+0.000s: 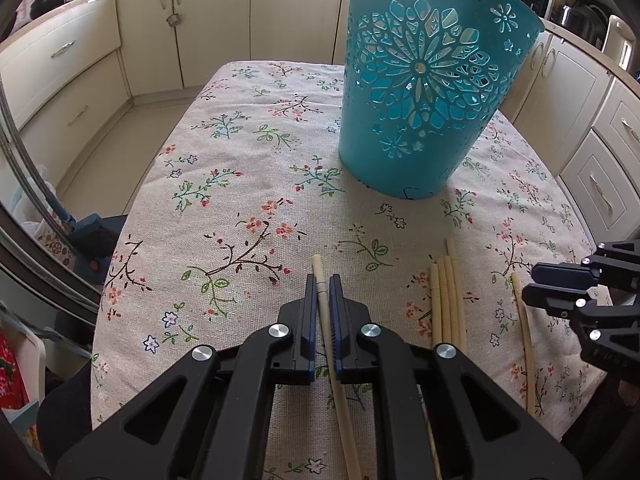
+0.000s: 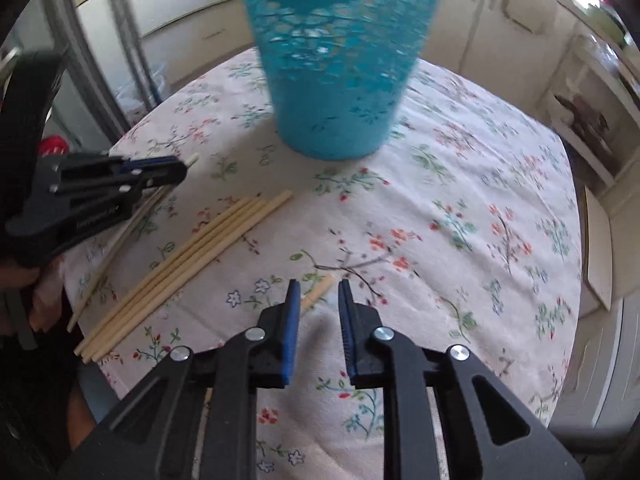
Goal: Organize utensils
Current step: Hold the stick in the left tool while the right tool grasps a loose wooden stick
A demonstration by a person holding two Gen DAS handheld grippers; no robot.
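My left gripper [image 1: 323, 280] is shut on a pale chopstick [image 1: 318, 267], whose tip sticks out past the pads over the flowered tablecloth [image 1: 240, 168]. The right wrist view shows this left gripper [image 2: 178, 171] from the side. A bundle of several chopsticks [image 1: 448, 300] [image 2: 180, 264] lies between the grippers. My right gripper [image 2: 319, 284] [image 1: 528, 282] hovers low over a single chopstick [image 2: 323, 285] [image 1: 526, 332]. The stick's end shows in the gap beside the left pad and the pads do not press on it. A teal cut-out basket [image 1: 424, 92] [image 2: 336, 80] stands upright behind.
Cream kitchen cabinets [image 1: 152, 40] ring the table, with floor beyond its left edge. A dark pan [image 1: 48, 2] sits on the counter at the upper left. Appliances [image 1: 576, 20] stand on the right counter. A person's hand [image 2: 18, 280] holds the left gripper.
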